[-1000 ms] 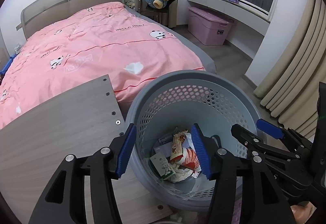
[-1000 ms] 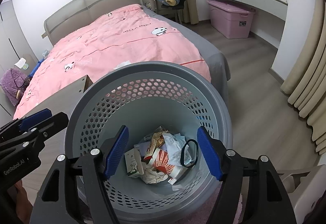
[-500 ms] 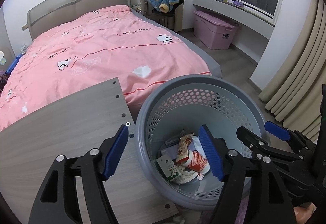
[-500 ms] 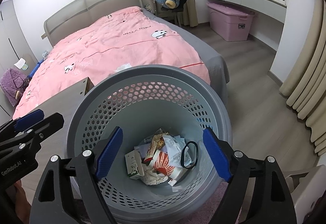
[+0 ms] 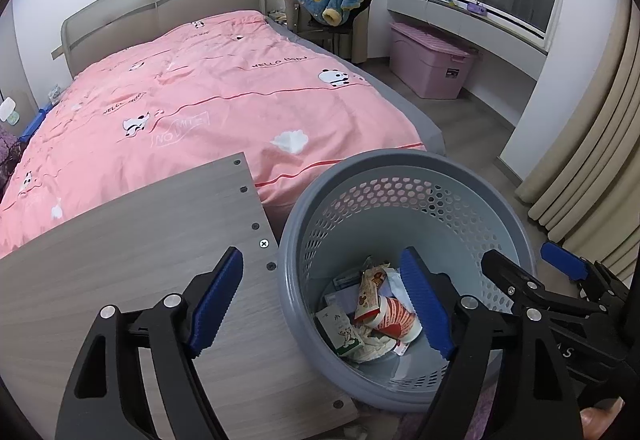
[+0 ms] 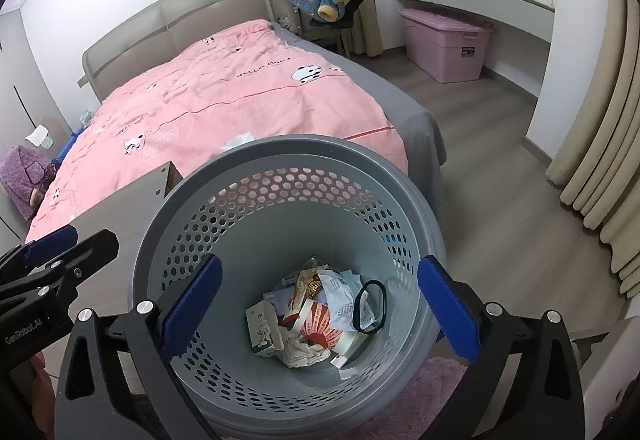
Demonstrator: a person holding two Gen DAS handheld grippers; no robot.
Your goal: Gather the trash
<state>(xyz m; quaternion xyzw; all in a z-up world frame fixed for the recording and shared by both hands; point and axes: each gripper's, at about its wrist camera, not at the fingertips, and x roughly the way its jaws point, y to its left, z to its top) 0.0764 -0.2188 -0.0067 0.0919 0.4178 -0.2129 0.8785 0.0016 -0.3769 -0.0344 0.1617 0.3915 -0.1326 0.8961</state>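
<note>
Both grippers, left (image 5: 320, 304) and right (image 6: 320, 304), just spread empty over the basket (image 6: 400, 176) (bed (image 5: 200, 100) behind).

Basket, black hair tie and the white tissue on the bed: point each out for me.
basket (image 6: 280, 150): right wrist view, far rim.
black hair tie (image 6: 370, 306): right wrist view, on its loop, among the trash.
white tissue (image 5: 290, 141): left wrist view, middle of the wad.

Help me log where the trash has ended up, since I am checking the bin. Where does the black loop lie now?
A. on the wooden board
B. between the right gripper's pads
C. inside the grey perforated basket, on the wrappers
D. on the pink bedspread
C: in the right wrist view the black loop lies on the crumpled wrappers at the bottom of the grey basket.
</note>
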